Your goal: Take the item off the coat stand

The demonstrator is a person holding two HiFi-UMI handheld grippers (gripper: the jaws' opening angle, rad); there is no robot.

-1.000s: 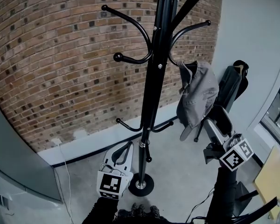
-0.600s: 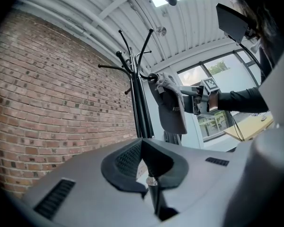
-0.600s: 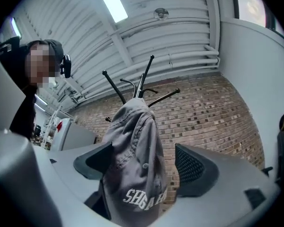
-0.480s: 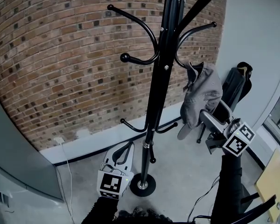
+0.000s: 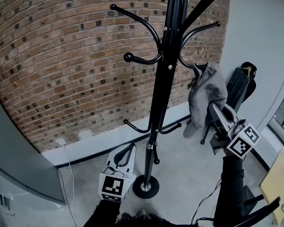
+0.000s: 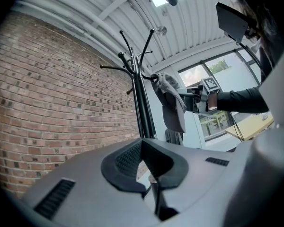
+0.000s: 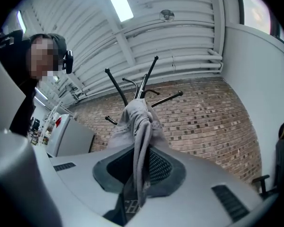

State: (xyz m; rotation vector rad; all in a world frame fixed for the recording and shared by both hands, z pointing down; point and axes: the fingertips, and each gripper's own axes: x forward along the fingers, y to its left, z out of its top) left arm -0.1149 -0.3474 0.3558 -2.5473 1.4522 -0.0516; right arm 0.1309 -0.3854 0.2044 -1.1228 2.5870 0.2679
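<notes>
A black coat stand (image 5: 163,93) rises in front of the brick wall. A grey cap (image 5: 206,91) hangs from one of its right-hand hooks. My right gripper (image 5: 215,112) reaches up to the cap's lower edge, and its jaws are closing with the fabric pinched between them. In the right gripper view the cap (image 7: 137,126) runs down into the right gripper (image 7: 139,174), with the stand's hooks (image 7: 142,86) behind it. My left gripper (image 5: 125,155) hangs low beside the stand's pole, shut and empty. From the left gripper view I see the cap (image 6: 170,103) and the right gripper (image 6: 191,96).
A dark garment (image 5: 241,82) hangs over a chair by the white wall at the right. A pale tabletop (image 5: 277,183) juts in at the lower right and a grey cabinet (image 5: 14,155) stands at the left. The stand's round base (image 5: 146,187) sits on the concrete floor.
The right gripper has risen toward the cap with wide jaws, and its jaws have come together on the cap's lower edge. The left gripper has stayed put.
</notes>
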